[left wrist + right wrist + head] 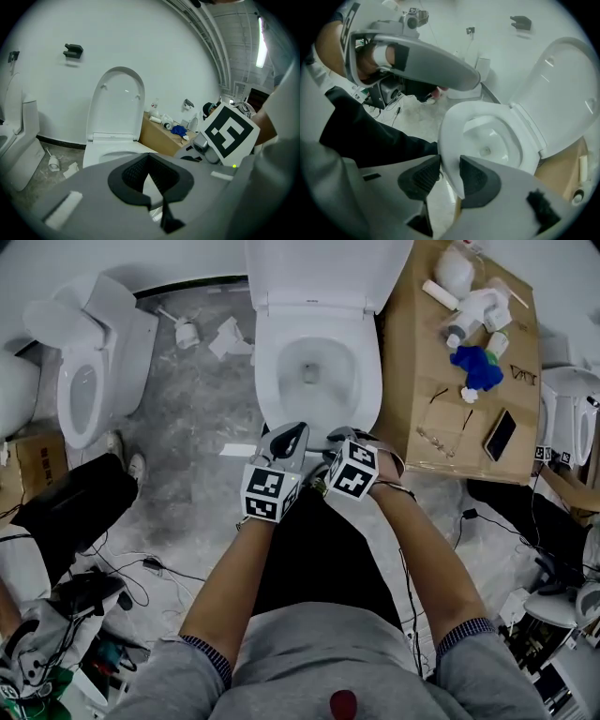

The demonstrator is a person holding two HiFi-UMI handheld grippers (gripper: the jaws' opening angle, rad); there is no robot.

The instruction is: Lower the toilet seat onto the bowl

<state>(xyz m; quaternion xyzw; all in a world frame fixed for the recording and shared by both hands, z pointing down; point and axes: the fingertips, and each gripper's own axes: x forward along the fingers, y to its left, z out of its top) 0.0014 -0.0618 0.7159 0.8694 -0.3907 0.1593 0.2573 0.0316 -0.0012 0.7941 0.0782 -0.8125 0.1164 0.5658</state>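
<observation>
Toilet seat (271,381) is positioned low over the bowl (315,369) of the centre toilet, while the lid (328,268) is raised upright behind it. Whether the seat is fully seated on the rim cannot be determined.

The right gripper (339,437) is held at the front edge of the seat. In the right gripper view, the seat (450,126) is seen to pass between the two dark pads (478,180) of the right gripper (449,164), one pad on each face of the front rim, so the jaws are closed on the seat. The lid (562,93) is shown standing open beyond the bowl.

The left gripper (289,435) is held just beside the right one, also at the front rim. In the left gripper view, the tips of the left gripper (150,157) are drawn together, and only a narrow wedge of white is visible behind them; nothing is held. The seat (96,157) and the lid (117,103) are seen ahead of it.

Both forearms are extended forward and downward from the body, the left forearm (234,577) and right forearm (427,559) converging so that the two marker cubes (270,493) are nearly touching.

A cardboard box (422,362) is placed to the right of the toilet, and a second toilet (89,371) is located well apart at the left.
</observation>
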